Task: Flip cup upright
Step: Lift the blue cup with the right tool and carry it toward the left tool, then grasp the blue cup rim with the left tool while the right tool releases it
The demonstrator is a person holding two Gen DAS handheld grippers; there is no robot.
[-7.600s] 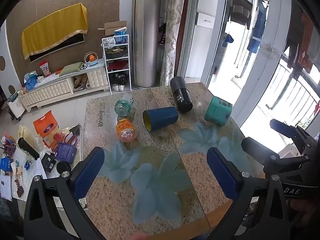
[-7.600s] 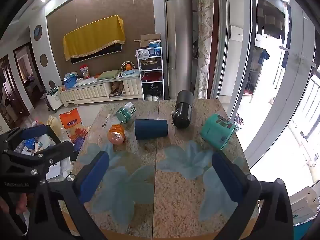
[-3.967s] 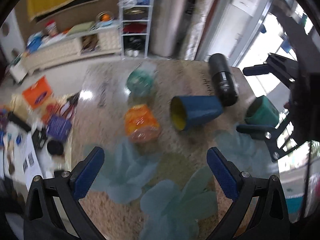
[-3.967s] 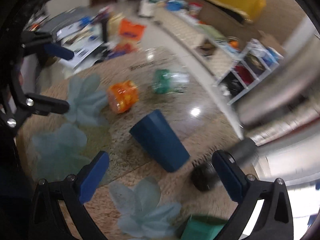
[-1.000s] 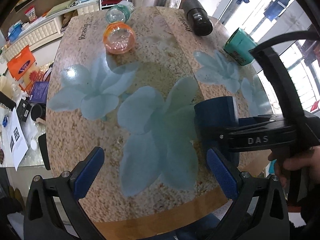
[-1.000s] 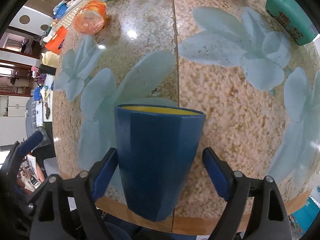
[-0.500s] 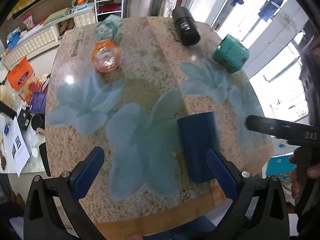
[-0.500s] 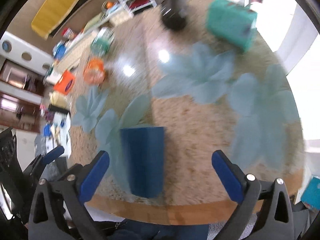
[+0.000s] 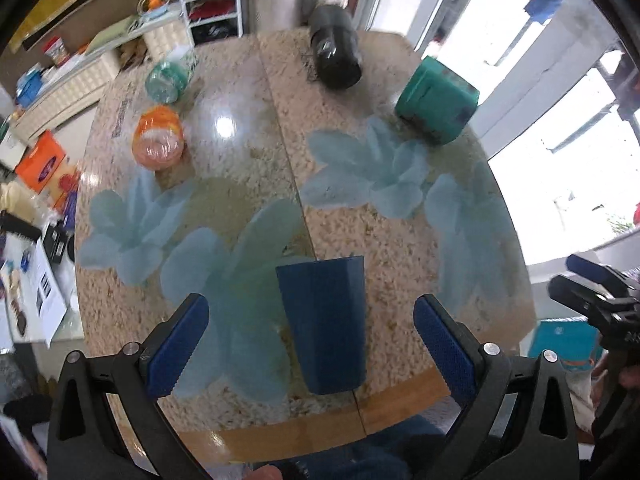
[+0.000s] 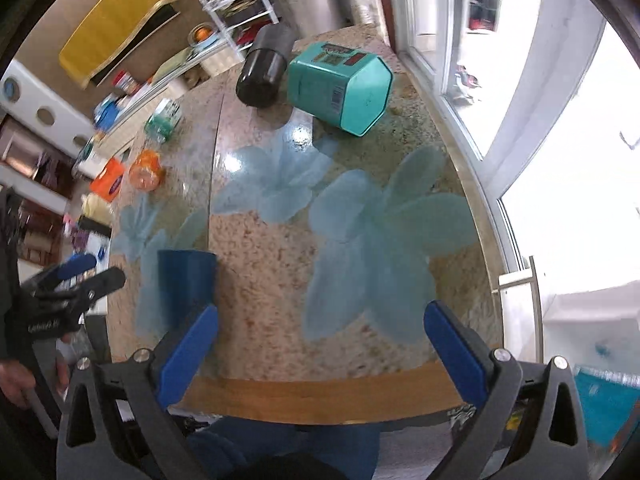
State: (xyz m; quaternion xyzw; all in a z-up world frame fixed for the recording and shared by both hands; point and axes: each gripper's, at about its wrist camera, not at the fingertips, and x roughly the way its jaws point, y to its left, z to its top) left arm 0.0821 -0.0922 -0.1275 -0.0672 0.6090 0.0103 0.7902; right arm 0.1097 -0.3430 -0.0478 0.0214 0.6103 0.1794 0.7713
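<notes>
The dark blue faceted plastic cup [image 9: 323, 324] stands upright on the tabletop [image 9: 400, 240], dead ahead of the wide-open, empty left gripper [image 9: 308, 336]; the right gripper [image 10: 320, 344], equally open and empty, sits farther off.

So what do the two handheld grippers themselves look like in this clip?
Both match: the left gripper and right gripper have black triangulated plastic frames with cut-out windows, silver screw heads at the joints, and ribbed blue pads lining each finger. White lettering marks the left gripper's body in the right wrist view, too blurred to read. No cables visible.
</notes>
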